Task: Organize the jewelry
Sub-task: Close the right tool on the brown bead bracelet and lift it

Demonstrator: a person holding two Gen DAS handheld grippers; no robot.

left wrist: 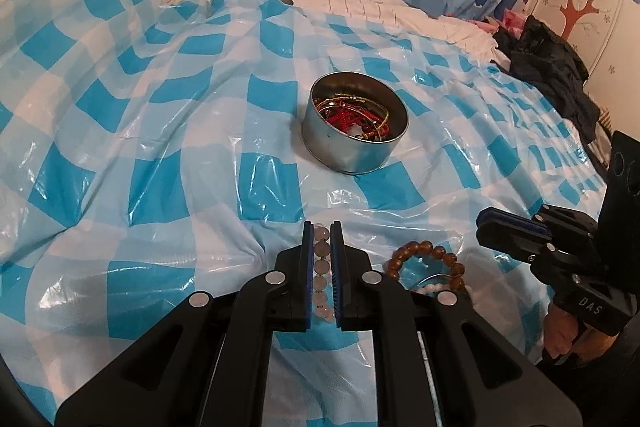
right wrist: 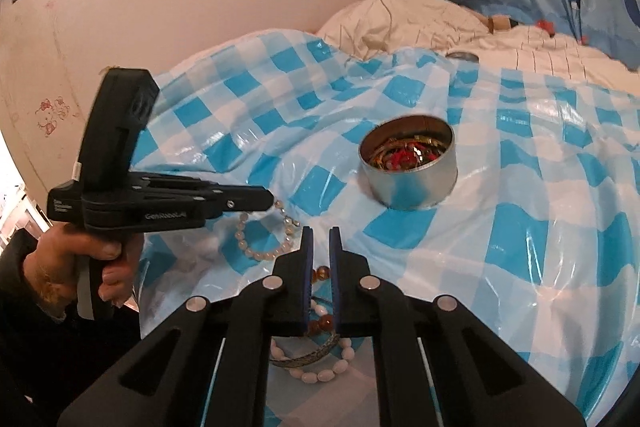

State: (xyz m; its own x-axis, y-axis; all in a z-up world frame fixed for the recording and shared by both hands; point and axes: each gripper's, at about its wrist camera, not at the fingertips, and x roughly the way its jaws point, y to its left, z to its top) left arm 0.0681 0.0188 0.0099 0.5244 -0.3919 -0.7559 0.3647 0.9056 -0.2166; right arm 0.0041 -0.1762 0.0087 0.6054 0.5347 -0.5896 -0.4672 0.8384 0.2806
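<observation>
My left gripper (left wrist: 321, 239) is clamped on the pale bead bracelet (left wrist: 321, 267), beads pinched between the pads; from the right wrist cam the loop (right wrist: 262, 233) hangs/lies just under its tips on the plastic. Right gripper (right wrist: 320, 247) is nearly closed w/ a narrow gap. Amber beads (right wrist: 322, 273) show in that gap, but I can't tell if the pads press them.

Handling, as I judge it: bracelets are light, floppy on elastic, beads round and slick, so grip across one bead, not the cord.

Amber bracelet (left wrist: 426, 259), white bead bracelet (right wrist: 320, 375) and a metal bangle (right wrist: 310, 355) lie overlapped, so they may snag together.

Tin (left wrist: 355, 123), already holding red and gold pieces, sits well apart. Checked plastic sheet (left wrist: 160, 147) is wrinkly, slippery. Nothing stands between grippers and tin.
</observation>
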